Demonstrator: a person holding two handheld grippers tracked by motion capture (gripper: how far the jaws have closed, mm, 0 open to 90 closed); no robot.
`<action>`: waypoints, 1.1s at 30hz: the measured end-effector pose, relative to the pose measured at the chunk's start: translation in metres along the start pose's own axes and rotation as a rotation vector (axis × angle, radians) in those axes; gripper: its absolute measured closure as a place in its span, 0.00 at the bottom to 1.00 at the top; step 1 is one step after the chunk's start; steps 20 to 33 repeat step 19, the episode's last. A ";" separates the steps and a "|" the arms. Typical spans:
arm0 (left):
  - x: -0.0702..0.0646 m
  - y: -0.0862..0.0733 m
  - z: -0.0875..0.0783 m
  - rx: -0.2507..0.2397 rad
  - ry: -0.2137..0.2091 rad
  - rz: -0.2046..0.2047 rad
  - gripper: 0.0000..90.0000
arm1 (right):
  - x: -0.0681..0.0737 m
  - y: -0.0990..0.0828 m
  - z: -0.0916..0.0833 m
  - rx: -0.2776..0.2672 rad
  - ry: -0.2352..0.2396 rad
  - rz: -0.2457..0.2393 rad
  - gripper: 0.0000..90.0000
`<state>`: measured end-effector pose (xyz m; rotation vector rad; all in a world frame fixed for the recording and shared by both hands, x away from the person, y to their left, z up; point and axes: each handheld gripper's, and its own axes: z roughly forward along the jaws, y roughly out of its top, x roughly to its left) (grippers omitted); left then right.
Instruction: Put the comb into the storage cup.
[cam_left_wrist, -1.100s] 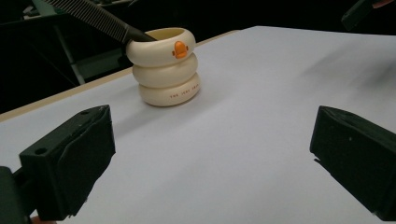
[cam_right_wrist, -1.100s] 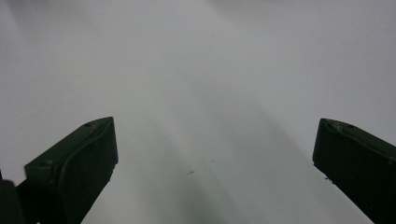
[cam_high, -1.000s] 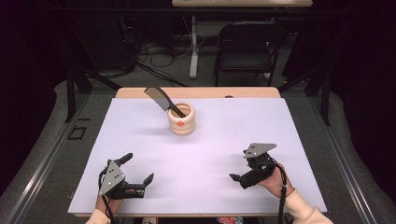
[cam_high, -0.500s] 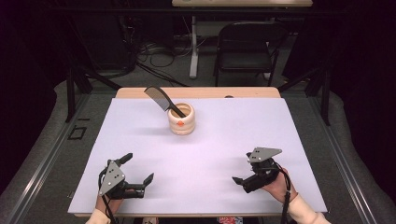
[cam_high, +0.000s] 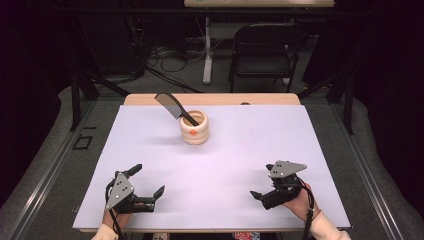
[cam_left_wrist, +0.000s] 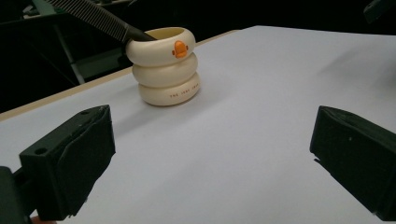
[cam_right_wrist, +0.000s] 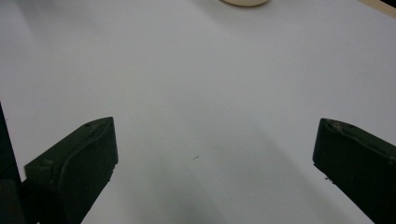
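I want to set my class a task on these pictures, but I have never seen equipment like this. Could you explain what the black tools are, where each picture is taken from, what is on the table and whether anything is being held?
There is no robot here. A person sits at a table covered in white and holds a hand tool in each hand: the left gripper and the right gripper. Each has two black jaws that can pinch things.

The high view looks down from above the person's side, with the hands coming in at the bottom. The other two pictures come from small cameras riding on the grippers, looking out between their own jaws.

On the table stands a cream holder, shaped like stacked rings with a small orange mark. A black comb leans out of it.

Nothing is held: both grippers are open and well short of the holder.
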<state>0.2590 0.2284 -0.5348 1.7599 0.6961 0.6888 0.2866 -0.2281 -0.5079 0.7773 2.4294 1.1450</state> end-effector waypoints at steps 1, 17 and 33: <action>0.000 0.000 0.000 0.000 0.000 -0.001 0.00 | 0.000 0.000 -0.001 -0.007 -0.001 -0.002 0.00; 0.001 0.000 0.001 0.002 0.001 -0.003 0.00 | 0.005 -0.006 -0.009 -0.060 -0.031 -0.022 0.00; 0.001 0.000 0.001 0.003 -0.001 -0.003 0.00 | 0.004 -0.006 -0.009 -0.071 -0.034 -0.024 0.00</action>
